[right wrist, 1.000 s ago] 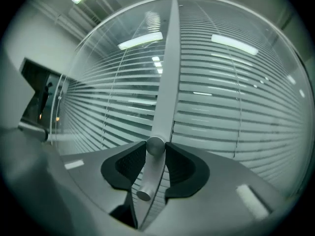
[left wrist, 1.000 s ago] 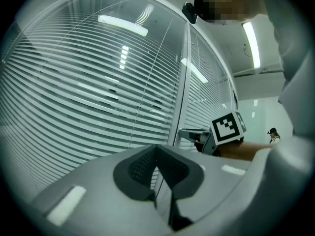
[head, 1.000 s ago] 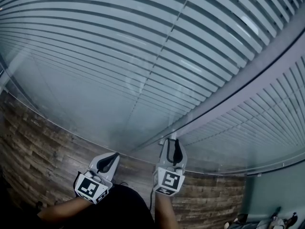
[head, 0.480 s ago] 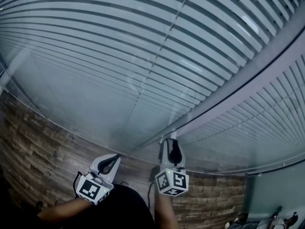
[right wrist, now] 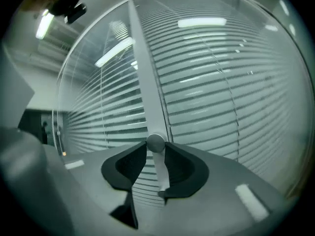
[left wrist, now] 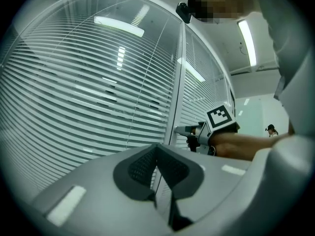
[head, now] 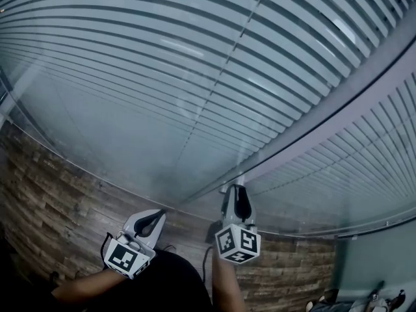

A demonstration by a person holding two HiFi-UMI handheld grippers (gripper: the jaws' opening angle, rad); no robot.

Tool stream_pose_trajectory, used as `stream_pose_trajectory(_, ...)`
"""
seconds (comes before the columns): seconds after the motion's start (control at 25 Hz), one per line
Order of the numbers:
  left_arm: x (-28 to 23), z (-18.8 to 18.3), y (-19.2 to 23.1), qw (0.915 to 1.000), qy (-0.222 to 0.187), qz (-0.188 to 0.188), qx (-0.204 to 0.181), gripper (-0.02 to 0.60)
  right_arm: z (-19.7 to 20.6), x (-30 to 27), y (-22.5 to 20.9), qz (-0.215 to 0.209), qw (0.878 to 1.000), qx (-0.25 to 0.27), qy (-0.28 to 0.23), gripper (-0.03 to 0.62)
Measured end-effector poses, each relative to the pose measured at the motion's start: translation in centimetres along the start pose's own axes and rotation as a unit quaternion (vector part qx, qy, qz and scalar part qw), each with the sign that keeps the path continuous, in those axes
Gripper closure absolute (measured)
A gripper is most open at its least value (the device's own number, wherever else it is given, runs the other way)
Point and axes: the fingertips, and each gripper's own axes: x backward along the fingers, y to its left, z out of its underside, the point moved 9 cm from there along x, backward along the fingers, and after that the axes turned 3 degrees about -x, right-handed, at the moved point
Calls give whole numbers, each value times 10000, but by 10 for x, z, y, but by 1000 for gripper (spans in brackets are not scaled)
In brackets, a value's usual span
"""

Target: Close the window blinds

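Horizontal slatted blinds (head: 162, 77) hang behind glass, with dark gaps showing between the slats. A pale upright frame post (right wrist: 142, 82) divides two panes. On it sits a small round knob (right wrist: 156, 141). My right gripper (right wrist: 156, 144) points at the post with the knob between its jaw tips; the jaws have just been closing and now press on it. The head view shows that gripper (head: 236, 188) at the post's foot. My left gripper (head: 158, 213) hangs to the left, short of the glass, shut on nothing (left wrist: 156, 147).
A second blind-covered pane (head: 364, 168) runs off to the right. Wood-pattern floor (head: 45, 194) lies below the glass. A distant person (left wrist: 270, 130) stands in the background of the left gripper view.
My right gripper has rolled about its own axis while staying at the knob; its marker cube shows a different face. The left gripper has barely moved.
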Motion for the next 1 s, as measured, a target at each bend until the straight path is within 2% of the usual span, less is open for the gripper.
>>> stream_pose_trajectory(0.08,3,2,1,10000,11,-17,33,581,-3,-1,4,119,9923,1220,160,476)
stream_pose_trajectory(0.16,5,3,3,10000,34,-43,79,581,-3,-2,9,199,9746,2209,295,476)
stream_pose_trajectory(0.24,8,4,3,9999,44,-43,107,581,-3,-3,13,229,9622,2689,376,473)
stream_pose_trajectory(0.28,8,4,2,10000,25,-24,71,581,-3,-3,14,226,9612,2722,386,471)
stream_pose_trajectory(0.36,10,4,1,10000,2,14,-5,581,-4,-2,12,169,9710,2356,367,467)
stream_pose_trajectory(0.4,10,4,0,10000,23,9,2,581,-5,-2,9,102,9805,1931,346,463)
stream_pose_trajectory(0.48,11,5,1,9999,80,-27,101,581,-3,-1,1,-111,9970,711,297,419)
stream_pose_trajectory(0.56,13,7,1,9997,119,-42,193,581,0,0,-6,-283,9983,-485,156,411)
stream_pose_trajectory(0.6,14,8,1,9997,128,-45,213,581,0,0,-8,-329,9953,-907,54,416)
stream_pose_trajectory(0.68,15,8,0,9996,124,-56,227,581,-2,-2,-10,-396,9892,-1405,-105,431)
stream_pose_trajectory(0.76,16,8,0,9997,116,-68,226,581,-4,-4,-9,-398,9873,-1530,-136,463)
stream_pose_trajectory(0.84,17,7,0,9996,121,-82,226,581,-5,-5,-8,-328,9903,-1344,-113,467)
stream_pose_trajectory(0.92,17,8,1,9996,123,-93,229,581,-6,-5,-6,-226,9969,-759,-30,468)
stream_pose_trajectory(1.0,19,9,1,9996,119,-105,230,581,-8,-5,-1,-67,9995,270,131,468)
